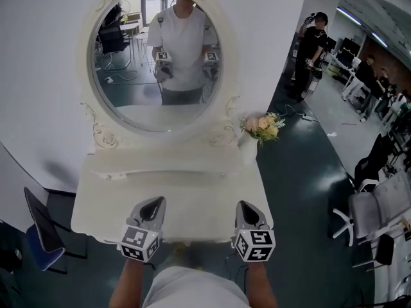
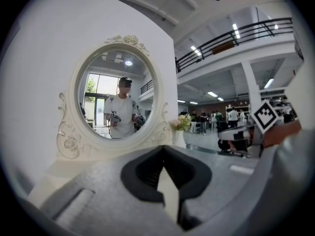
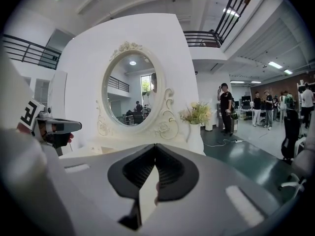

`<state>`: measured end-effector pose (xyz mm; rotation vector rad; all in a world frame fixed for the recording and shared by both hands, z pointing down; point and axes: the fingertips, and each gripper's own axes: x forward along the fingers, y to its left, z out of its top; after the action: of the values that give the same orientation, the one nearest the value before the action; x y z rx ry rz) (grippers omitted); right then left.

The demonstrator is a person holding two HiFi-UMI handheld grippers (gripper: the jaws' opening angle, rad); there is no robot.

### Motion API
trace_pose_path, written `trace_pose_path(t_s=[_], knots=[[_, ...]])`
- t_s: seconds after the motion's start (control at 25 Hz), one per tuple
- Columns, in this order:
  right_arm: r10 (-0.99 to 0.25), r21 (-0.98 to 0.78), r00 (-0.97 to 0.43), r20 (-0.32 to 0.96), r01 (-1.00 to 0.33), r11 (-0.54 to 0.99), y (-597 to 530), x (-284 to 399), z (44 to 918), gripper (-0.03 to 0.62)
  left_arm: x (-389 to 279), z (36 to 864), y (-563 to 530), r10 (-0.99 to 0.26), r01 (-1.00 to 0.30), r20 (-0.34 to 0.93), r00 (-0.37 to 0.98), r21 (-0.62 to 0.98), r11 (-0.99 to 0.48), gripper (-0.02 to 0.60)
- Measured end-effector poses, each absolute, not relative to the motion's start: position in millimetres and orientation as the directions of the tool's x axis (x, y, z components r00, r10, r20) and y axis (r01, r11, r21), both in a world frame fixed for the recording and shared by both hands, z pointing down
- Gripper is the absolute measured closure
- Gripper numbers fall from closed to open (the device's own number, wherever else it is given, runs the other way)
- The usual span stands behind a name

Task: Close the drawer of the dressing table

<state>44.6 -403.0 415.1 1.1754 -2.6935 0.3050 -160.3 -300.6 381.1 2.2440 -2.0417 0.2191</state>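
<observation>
head view: the white dressing table (image 1: 186,201) stands against a white wall, with an oval mirror (image 1: 154,56) in an ornate frame above it. pale flowers (image 1: 262,127) sit at its back right corner. the drawer (image 1: 164,172) is a long shallow front in the low shelf under the mirror. it looks flush with the shelf, though the steep angle makes this hard to judge. the left gripper (image 1: 154,202) and the right gripper (image 1: 248,206) hover side by side over the front edge of the tabletop, well apart from the drawer and pointing toward the mirror. a blue chair (image 1: 40,239) stands on the dark green floor (image 1: 302,178) to the left of the table.

left gripper view: the jaws' tips meet, with nothing between them, and only the pale tabletop shows through the wedge behind the tips. the mirror is straight ahead and reflects the person holding both grippers. the flowers are to its right.

right gripper view: this pair is also pressed together at the tips and empty. the mirror and flowers are ahead, and the left gripper shows at the left edge. a person in black (image 3: 225,107) stands far off on the right.
</observation>
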Motion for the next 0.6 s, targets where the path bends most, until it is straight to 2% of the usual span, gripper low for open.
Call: trace_pose_path(t_s=[0.6], knots=[[-0.697, -0.109, -0.681, 0.222, -0.728, 0.677, -390, 46, 407, 0.591, -164, 371, -284, -0.989, -0.998, 0.138, 0.056, -0.013, -0.058, 0.583]])
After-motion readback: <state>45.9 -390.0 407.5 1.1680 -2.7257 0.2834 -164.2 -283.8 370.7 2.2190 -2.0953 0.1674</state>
